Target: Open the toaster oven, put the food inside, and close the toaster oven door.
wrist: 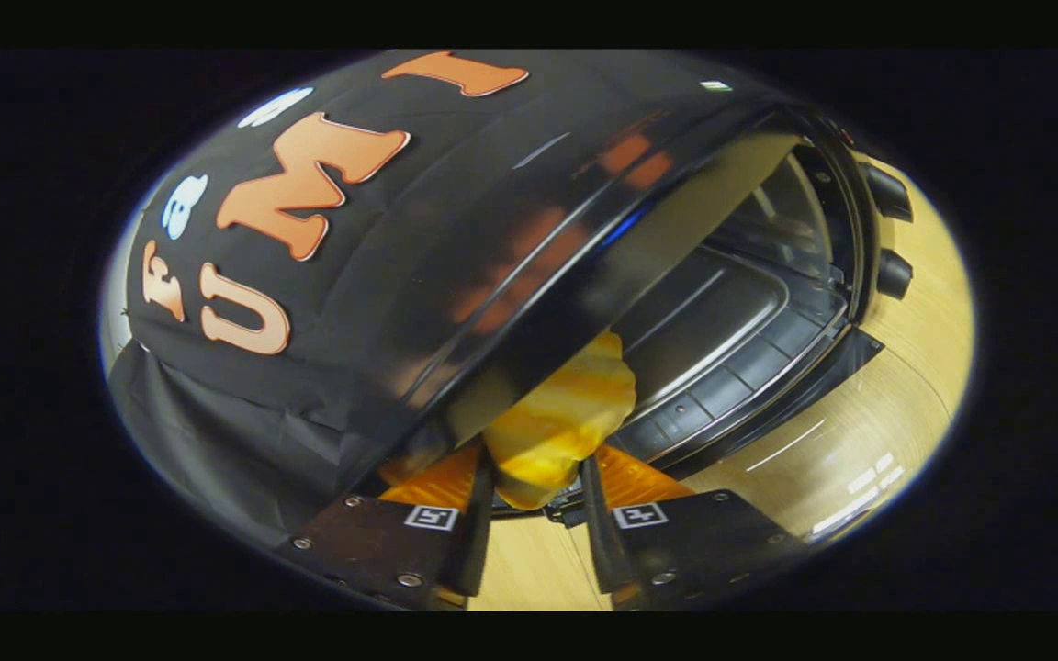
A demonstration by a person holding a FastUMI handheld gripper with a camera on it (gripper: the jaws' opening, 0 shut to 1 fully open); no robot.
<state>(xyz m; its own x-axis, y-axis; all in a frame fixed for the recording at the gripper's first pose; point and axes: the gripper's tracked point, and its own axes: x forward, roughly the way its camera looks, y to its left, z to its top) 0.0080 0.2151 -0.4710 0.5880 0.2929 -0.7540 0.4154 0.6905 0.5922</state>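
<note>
- The camera rides on the hand-held gripper (536, 477) and looks forward along its two fingers (474, 532).
- It sits rolled, so the toaster oven (749, 312) ahead appears tilted.
- It is very near: the oven's open mouth lies just beyond the fingertips.
- The wooden tabletop (896, 404) shows below and beside the oven.

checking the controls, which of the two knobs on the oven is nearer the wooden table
The lower black knob, nearer the wooden table; the other knob sits above it on the toaster oven. The gripper holds the yellow food.
</note>
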